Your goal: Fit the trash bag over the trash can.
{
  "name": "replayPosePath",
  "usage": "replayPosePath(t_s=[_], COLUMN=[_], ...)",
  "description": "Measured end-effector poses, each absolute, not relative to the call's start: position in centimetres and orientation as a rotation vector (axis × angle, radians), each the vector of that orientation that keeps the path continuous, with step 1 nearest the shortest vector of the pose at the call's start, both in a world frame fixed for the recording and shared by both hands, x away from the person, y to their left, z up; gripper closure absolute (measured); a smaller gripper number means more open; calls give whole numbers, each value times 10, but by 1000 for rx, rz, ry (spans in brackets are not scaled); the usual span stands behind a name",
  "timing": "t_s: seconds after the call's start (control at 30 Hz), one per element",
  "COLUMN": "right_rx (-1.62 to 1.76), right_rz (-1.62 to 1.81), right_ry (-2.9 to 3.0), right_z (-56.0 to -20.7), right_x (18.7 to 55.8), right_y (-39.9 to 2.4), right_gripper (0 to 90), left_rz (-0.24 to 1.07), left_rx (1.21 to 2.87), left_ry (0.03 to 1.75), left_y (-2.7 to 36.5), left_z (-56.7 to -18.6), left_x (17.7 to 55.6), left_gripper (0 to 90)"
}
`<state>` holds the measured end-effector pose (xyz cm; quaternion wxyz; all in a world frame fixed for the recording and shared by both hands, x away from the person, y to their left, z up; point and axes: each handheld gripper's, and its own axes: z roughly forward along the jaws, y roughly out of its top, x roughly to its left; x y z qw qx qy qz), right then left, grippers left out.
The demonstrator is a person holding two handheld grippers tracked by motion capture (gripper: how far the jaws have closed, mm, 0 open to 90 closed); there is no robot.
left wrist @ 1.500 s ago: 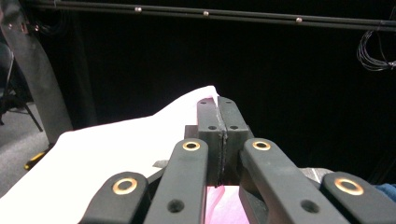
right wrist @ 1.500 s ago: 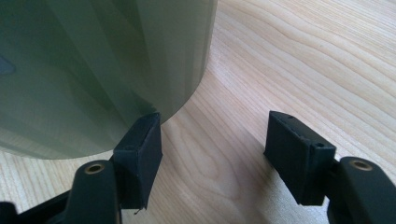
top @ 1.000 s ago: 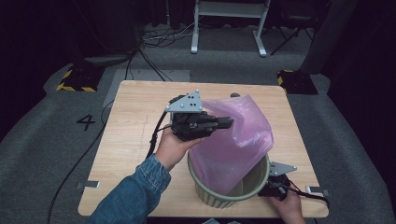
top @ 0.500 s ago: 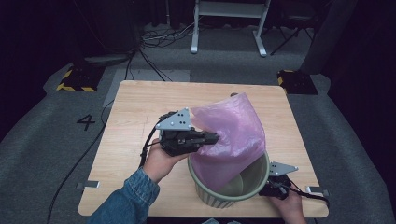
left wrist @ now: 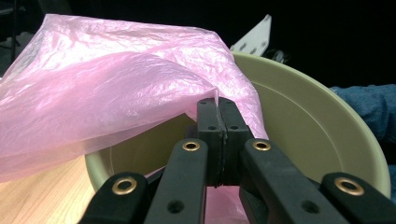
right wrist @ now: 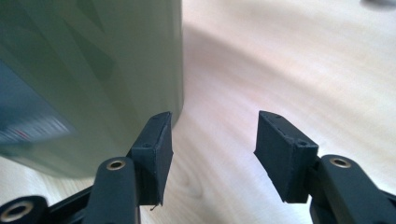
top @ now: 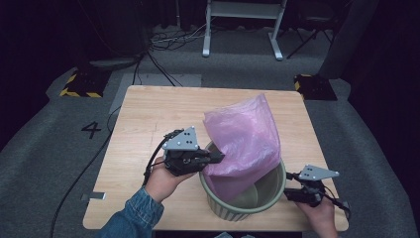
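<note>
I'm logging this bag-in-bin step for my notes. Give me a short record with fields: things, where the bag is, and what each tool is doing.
things: pink bag, green bin, table
bag: partly inside the bin, most of it puffed up above the rim
left tool: shut on the bag's edge at the bin's rim
right tool: jaws apart with nothing between them, just been closing, beside the bin's outer wall

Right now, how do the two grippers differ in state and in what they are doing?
The left gripper is shut on the pink bag's edge above the green bin; the right gripper has open jaws that have just been closing, with nothing between them. The left sits at the rim, the right low beside the wall. Both are hand-held.
</note>
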<state>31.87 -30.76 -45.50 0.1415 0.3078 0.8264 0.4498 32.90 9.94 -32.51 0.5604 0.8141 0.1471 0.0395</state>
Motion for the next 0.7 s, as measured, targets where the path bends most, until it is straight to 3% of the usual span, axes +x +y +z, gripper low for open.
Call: replayPosePath(t_s=[0.3,0.7], right_rx=[841,741], right_rz=[1354,1414], right_ry=[2297,2291], right_z=[-392,-338], right_x=[319,333], right_y=[-326,-304], right_gripper=[424,396], left_rz=[116,100], left_rx=[1963,2067], left_ry=[327,315], left_y=[94,83], left_z=[-333,-338], left_x=[326,323], left_gripper=[894,893])
